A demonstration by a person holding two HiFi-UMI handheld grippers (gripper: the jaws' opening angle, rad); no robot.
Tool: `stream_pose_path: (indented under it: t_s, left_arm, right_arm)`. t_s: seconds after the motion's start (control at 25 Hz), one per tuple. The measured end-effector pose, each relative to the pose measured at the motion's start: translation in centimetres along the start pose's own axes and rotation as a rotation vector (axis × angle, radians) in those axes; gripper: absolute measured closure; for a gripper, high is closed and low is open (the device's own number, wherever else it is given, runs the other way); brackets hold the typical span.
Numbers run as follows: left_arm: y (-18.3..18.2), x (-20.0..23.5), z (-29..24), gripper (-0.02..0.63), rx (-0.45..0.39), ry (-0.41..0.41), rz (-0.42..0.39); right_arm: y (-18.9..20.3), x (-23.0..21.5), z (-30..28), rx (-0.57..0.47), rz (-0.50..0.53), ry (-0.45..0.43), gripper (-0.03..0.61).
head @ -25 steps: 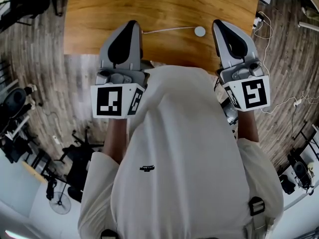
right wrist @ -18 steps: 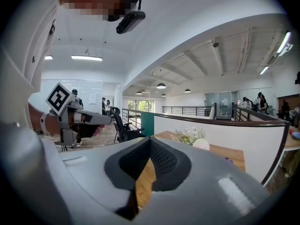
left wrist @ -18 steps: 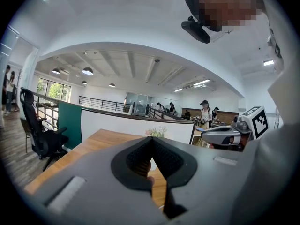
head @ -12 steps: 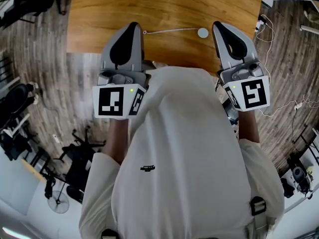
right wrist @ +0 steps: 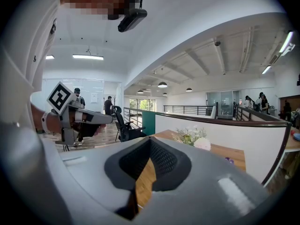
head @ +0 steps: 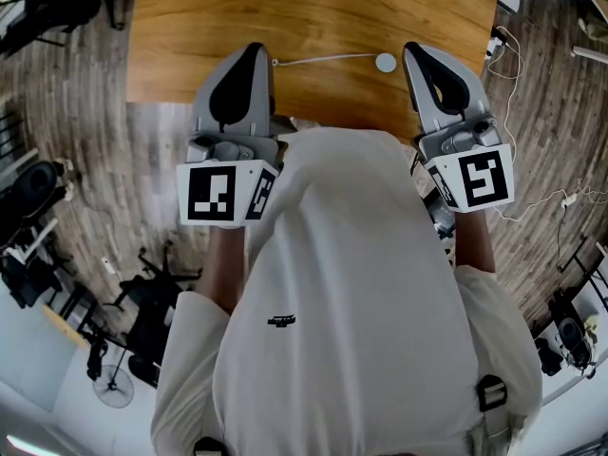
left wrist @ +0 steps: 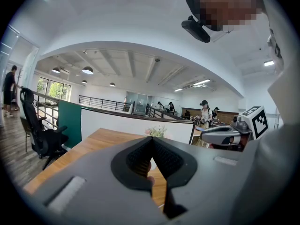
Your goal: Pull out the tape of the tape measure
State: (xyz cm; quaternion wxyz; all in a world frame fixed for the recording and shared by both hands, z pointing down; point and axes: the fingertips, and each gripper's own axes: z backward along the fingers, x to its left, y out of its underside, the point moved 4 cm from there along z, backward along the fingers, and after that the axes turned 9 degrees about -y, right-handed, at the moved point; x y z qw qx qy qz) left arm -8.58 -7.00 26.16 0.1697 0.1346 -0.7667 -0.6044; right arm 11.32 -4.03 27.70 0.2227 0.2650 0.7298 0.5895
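A small round white tape measure lies on the wooden table. A thin white strip of tape runs out from it to the left, ending close to my left gripper's tip. Both grippers are held up in front of the person's chest, above the table's near edge. My left gripper is shut with nothing between its jaws. My right gripper is also shut and empty, just right of the tape measure in the head view. Neither gripper view shows the tape measure.
A white partition with a bunch of flowers bounds the table's far side. An office chair stands to the left of the table. Cables lie on the floor at the right. People stand far off in the room.
The head view has shifted slightly. Both grippers stay shut and in about the same place; the tape measure has not moved.
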Motion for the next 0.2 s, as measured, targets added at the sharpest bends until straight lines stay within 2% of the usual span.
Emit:
stream_pose_path:
  t_s: [0.2]
  left_arm:
    - [0.04,0.12,-0.12,0.597,0.001,0.007,0.002]
  right_arm:
    - [-0.40,0.02,-0.23,-0.016,-0.010,0.010,0.578]
